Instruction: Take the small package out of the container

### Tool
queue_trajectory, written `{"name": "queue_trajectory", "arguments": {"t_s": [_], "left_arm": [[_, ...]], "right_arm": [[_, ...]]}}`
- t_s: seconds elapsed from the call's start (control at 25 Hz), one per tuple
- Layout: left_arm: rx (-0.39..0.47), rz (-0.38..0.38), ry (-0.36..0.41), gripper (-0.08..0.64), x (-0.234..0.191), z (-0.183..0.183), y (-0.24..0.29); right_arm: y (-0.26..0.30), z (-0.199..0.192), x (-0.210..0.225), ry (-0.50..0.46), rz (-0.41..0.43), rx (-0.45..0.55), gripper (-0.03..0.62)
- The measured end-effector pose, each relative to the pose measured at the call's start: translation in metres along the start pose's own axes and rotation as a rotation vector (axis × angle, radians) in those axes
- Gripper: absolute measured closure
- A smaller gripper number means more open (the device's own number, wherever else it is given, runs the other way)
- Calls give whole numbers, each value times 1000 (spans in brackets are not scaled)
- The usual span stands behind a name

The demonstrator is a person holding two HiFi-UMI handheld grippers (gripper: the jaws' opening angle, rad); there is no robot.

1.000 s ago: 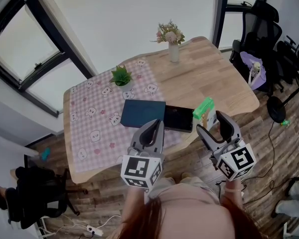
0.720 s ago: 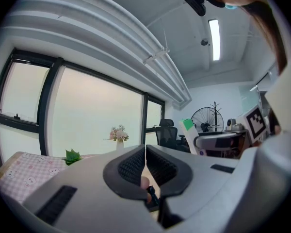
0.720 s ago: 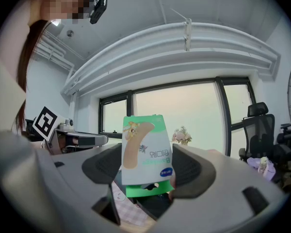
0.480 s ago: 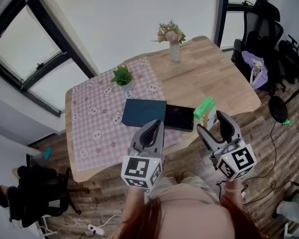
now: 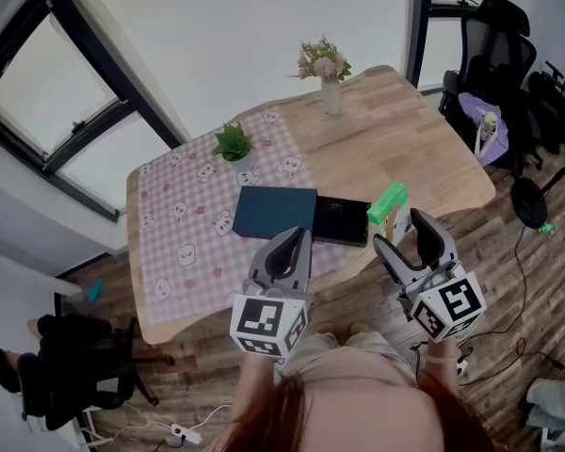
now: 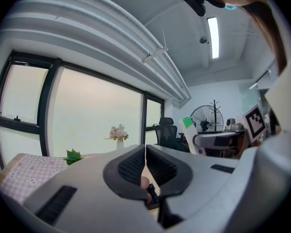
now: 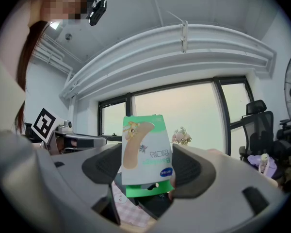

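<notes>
Grip was the weak point here. Your right gripper [image 5: 400,232] held the small package [image 7: 148,154] between its jaws, which were closed on the lower part of it. The green and white top of the package stood free above them. The package was lifted clear of the black container [image 5: 341,220], which lay open on the bench [image 5: 395,130] beside the dark blue lid [image 5: 273,213]. I judge that the taking out was done, or almost done.

Your left gripper [image 6: 145,164] had its jaws shut together with nothing between them. It was raised near your body and touched nothing.

From the head view, the package seemed to hang near the front edge of the bench, not over the middle of it. If the hold got loose there, the package would probably fall to the floor and not onto the pink checked cloth [image 5: 179,224]. Because only the lower part was clamped, a quick turn of your wrist could make the light box tilt or slide out. A harder squeeze could crush the thin cardboard. I could not tell how firmly the jaws pressed.
</notes>
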State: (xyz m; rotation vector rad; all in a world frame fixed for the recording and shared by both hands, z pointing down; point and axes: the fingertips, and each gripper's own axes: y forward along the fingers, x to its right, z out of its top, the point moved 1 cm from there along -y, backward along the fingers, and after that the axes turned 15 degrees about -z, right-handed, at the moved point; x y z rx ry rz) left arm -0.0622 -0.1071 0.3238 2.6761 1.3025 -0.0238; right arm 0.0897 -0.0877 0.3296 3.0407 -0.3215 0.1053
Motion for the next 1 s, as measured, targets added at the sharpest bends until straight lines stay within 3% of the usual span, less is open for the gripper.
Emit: {"name": "queue_trajectory", "arguments": {"t_s": [1.0], "left_arm": [[10,-6,-5,548,-11,-2,-15]], "right_arm": [[4,2,-16,-27,-10,2,273]]}}
